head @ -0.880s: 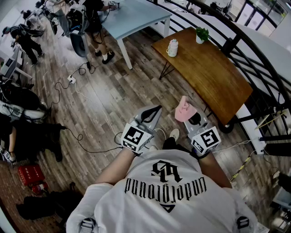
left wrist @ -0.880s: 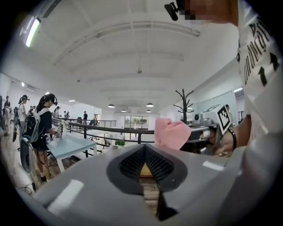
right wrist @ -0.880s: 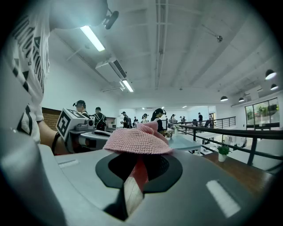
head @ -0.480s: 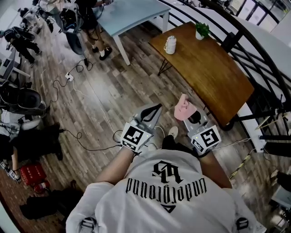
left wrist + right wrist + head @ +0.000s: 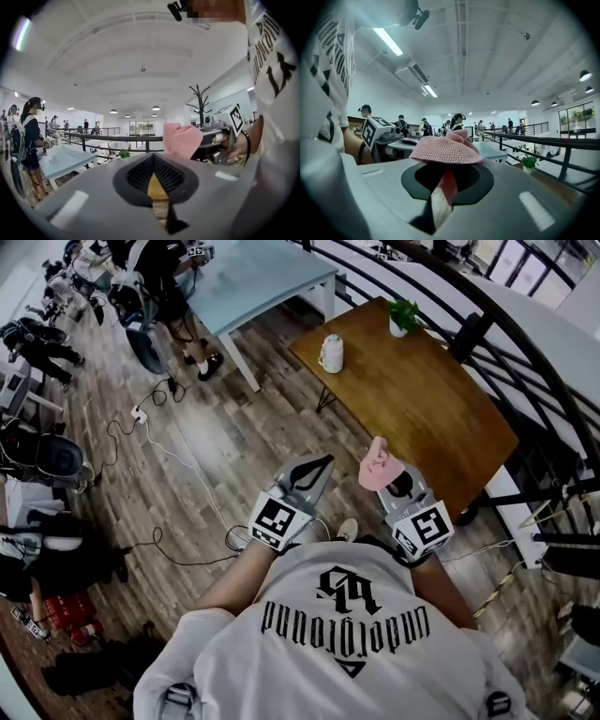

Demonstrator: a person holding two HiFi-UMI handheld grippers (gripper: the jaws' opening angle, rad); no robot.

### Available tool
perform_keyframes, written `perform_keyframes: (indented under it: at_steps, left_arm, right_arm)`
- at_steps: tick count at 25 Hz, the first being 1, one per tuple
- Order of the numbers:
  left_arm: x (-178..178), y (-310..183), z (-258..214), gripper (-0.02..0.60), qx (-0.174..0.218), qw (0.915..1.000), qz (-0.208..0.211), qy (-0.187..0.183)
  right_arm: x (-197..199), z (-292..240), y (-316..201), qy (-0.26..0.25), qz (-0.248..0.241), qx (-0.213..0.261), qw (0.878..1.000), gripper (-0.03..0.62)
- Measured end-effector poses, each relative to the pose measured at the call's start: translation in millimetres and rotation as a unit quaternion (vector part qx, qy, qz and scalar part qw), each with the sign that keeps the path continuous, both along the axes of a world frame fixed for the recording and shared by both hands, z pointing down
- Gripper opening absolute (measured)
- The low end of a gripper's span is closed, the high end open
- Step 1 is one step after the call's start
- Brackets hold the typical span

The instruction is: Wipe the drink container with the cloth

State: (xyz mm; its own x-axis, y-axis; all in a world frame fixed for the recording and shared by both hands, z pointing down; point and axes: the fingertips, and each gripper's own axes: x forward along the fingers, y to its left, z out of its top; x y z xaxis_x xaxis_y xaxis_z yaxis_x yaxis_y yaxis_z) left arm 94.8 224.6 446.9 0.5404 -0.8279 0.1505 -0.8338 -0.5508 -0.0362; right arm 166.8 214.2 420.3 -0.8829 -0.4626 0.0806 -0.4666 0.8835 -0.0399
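the left forearm is held out in front of the torso with the elbow bent, and the left hand-held gripper [image 5: 322,464] is kept close to level, aimed towards the wooden tabletop [image 5: 427,418]. its jaws are closed together, and nothing is gripped between them. the right forearm is carried the same way just beside it, so that the two marker cubes are seen side by side. the right hand-held gripper [image 5: 393,477] is clamped on the cloth [image 5: 379,468].

the drink container [image 5: 330,353] is seen standing upright near the far left edge of the tabletop, its long axis vertical, well apart from both grippers. the cloth is held in the air short of the tabletop. one strip of it is pinched between the jaws, and the rest is bunched and draped over the jaw tips, projecting forward and upward.

the container is pale, rounded and capped. the cloth is pink with a fine knitted weave and soft folds. the jaw pads are dark and ribbed, set in smooth grey shells. the tabletop is made of warm brown planks on thin dark legs, and a small potted plant [image 5: 403,314] is placed at its far edge.
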Motion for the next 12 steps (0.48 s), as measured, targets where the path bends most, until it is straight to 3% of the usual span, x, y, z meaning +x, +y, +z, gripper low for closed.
perform_keyframes:
  at_steps: [7,12]
  left_arm:
    - [17.7,-52.3,-7.9,0.050,-0.002,0.9998,-0.011,0.017]
    - [13.8,-83.2,-0.9,0.051,-0.005,0.9999,-0.002,0.009]
  right_arm:
    - [26.3,-0.3,-57.3,-0.004,0.002,-0.006,1.000,0.044]
    - [24.4,6.7,-84.9,0.001,0.002,-0.010,1.000,0.044]
